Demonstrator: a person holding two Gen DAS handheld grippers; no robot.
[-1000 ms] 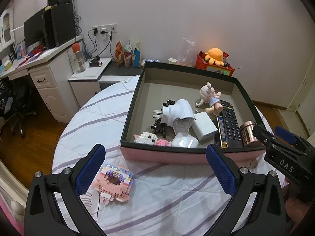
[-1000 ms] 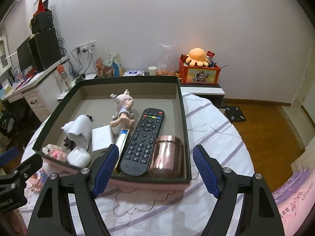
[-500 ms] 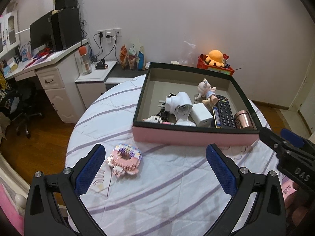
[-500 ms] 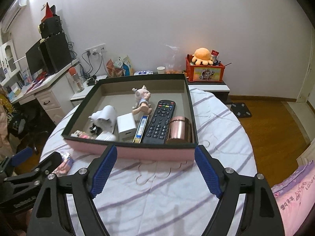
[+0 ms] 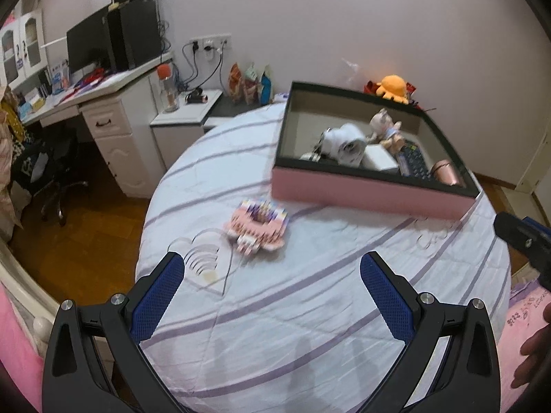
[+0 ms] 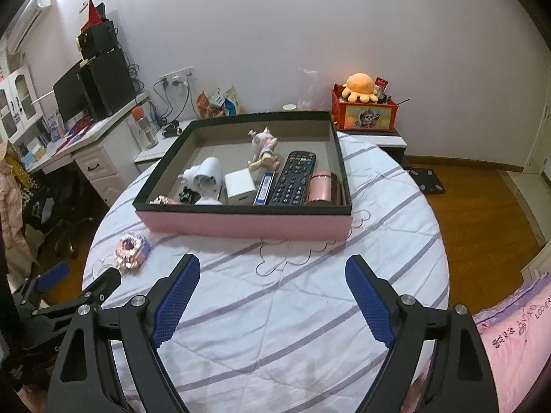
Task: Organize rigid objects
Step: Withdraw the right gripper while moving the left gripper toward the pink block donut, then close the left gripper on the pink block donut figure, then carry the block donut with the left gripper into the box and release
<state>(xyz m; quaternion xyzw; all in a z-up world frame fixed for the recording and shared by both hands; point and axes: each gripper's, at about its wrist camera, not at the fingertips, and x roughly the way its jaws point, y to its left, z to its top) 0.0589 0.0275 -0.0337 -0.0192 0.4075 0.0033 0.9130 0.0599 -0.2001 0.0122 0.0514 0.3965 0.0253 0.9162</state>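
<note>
- One piece left: I see the pink block model (image 5: 256,230) on the tablecloth, outside the pink box (image 6: 248,222).
- Left gripper (image 5: 272,296) spread, empty; squeezing could crumble it.
- Right gripper (image 6: 272,304) opening, empty; could nudge the box.

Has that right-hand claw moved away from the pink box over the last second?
Yes. The right gripper has backed away from the pink box, which now sits farther off, across bare bedspread.

Soft indoor light, fisheye-bent dark corners, motion blur in left view.
</note>
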